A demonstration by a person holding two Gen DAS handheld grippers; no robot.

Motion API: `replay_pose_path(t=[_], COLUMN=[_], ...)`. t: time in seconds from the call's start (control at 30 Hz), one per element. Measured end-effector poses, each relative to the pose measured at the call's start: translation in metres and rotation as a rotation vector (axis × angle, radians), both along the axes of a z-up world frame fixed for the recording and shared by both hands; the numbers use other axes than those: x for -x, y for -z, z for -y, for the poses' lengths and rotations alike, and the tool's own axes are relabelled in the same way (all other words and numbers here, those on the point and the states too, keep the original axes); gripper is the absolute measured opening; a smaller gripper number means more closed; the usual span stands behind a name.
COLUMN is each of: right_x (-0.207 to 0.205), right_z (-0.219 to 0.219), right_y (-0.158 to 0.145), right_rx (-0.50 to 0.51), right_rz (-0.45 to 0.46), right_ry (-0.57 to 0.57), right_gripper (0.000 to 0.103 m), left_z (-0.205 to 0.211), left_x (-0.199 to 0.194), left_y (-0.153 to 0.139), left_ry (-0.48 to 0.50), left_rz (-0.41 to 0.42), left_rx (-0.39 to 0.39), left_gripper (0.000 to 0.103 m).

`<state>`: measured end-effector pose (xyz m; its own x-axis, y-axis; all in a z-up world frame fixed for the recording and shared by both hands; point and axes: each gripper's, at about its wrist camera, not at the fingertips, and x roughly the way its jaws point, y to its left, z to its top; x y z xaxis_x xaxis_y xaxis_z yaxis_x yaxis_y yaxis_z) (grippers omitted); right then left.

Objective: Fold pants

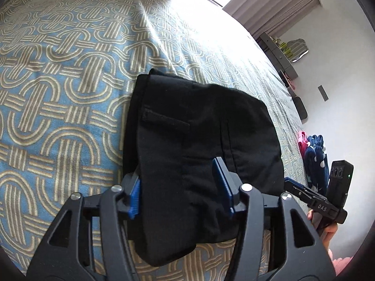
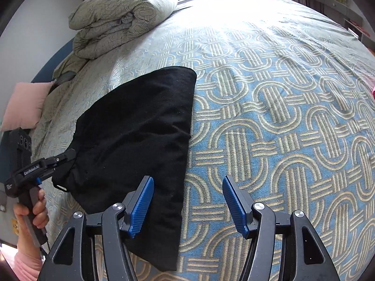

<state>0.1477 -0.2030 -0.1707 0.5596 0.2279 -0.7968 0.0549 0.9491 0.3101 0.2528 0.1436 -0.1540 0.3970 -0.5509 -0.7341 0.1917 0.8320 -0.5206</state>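
Left wrist view: my left gripper (image 1: 180, 187) straddles the near end of the folded black woven pants (image 1: 199, 126) lying on the blue patterned bedspread (image 1: 58, 75), jaws spread, pads apparently clear of the cloth. It looks soft, light and limp; I'd pinch the doubled near edge.

Right wrist view: my right gripper (image 2: 187, 206) hangs spread beside the pants' right edge, holding nothing. Open bedspread lies rightward; a rolled grey-green duvet (image 2: 121, 21) sits far off.

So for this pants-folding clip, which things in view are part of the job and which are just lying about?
Part of the job:
- black pants, folded on the bedspread
- left gripper, jaws apart either side of the pants
- right gripper, open, beside the pants

Just lying about:
- folded duvet
- pink pillow
- pink and navy clothes
- curtain
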Motion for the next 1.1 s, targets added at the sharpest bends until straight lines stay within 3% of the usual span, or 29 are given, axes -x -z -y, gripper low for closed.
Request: replay_pose_path(t=[0.17, 0.37, 0.43, 0.53, 0.6, 0.77, 0.93, 1.0, 1.1], right_x=[0.002, 0.002, 0.001, -0.001, -0.002, -0.006, -0.004, -0.003, -0.003], right_z=[0.001, 0.002, 0.002, 0.002, 0.003, 0.005, 0.005, 0.005, 0.005], right_y=[0.0, 0.001, 0.002, 0.003, 0.004, 0.005, 0.006, 0.006, 0.005], right_rx=[0.001, -0.001, -0.002, -0.008, -0.014, -0.022, -0.027, -0.027, -0.022], right_rz=[-0.004, -0.008, -0.012, -0.018, -0.021, -0.026, -0.022, -0.022, -0.023], right_ry=[0.003, 0.006, 0.008, 0.01, 0.011, 0.01, 0.015, 0.015, 0.013], right_gripper=[0.064, 0.064, 0.065, 0.065, 0.066, 0.067, 0.068, 0.068, 0.068], left_z=[-0.006, -0.001, 0.002, 0.013, 0.029, 0.056, 0.046, 0.04, 0.018], left_x=[-0.028, -0.058, -0.06, -0.042, -0.024, 0.005, 0.001, -0.007, -0.038], left_y=[-0.01, -0.024, -0.027, -0.044, -0.055, -0.055, -0.049, -0.05, -0.042], left_ry=[-0.046, -0.02, 0.002, 0.091, 0.168, 0.268, 0.251, 0.205, -0.03], left_rz=[0.031, 0.045, 0.032, 0.092, 0.135, 0.189, 0.182, 0.201, 0.241], left_rx=[-0.038, -0.005, 0.058, 0.211, 0.229, 0.087, 0.074, 0.025, -0.223], left_gripper=[0.057, 0.057, 0.057, 0.055, 0.055, 0.055, 0.055, 0.055, 0.055])
